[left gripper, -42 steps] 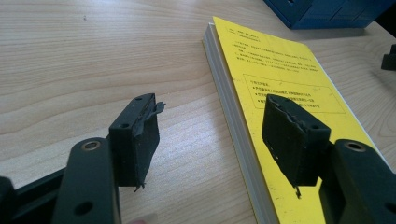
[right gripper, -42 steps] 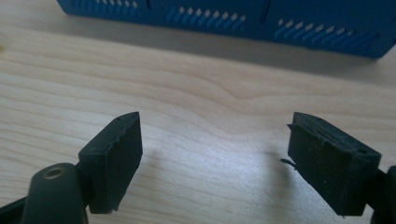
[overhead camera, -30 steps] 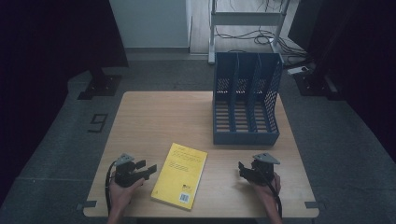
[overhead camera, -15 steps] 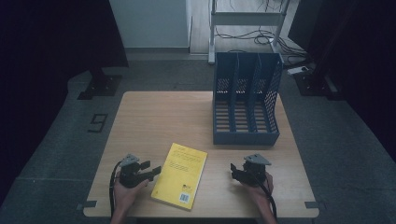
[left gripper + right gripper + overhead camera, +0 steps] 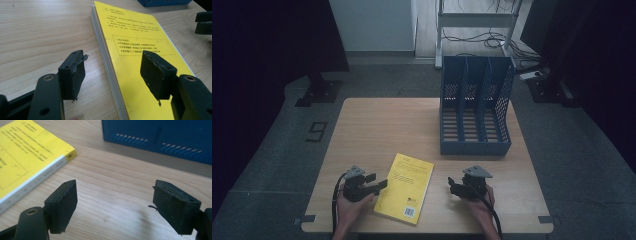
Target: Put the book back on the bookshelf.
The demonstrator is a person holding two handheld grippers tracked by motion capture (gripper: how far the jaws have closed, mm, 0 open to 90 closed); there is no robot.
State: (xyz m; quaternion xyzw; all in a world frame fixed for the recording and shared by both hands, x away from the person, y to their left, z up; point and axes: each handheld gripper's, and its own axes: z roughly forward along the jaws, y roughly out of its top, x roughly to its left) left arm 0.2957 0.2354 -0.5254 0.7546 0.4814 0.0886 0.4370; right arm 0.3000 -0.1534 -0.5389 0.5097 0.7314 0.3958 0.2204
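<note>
Left gripper (image 5: 112, 72): jaws spread wide, nothing clamped between them. In the left gripper view one jaw sits over bare wood, the other over the yellow cover, so the gap straddles the near long edge of the yellow book (image 5: 140, 50). Whether a pad touches the cover or hovers above it cannot be told.

Right gripper (image 5: 113, 207): jaws likewise wide apart, empty, only table (image 5: 120, 182) grain between them. The book's spine and corner lie off toward its left jaw, apart from it.

High view: book flat on the table, slightly askew, near the front edge, between the two grippers; left gripper (image 5: 379, 183) just beside its left edge, right gripper (image 5: 453, 185) near but clear of its right edge.

Beyond: blue file rack (image 5: 474, 112), three upright compartments, stands well back on the right half of the table.
</note>
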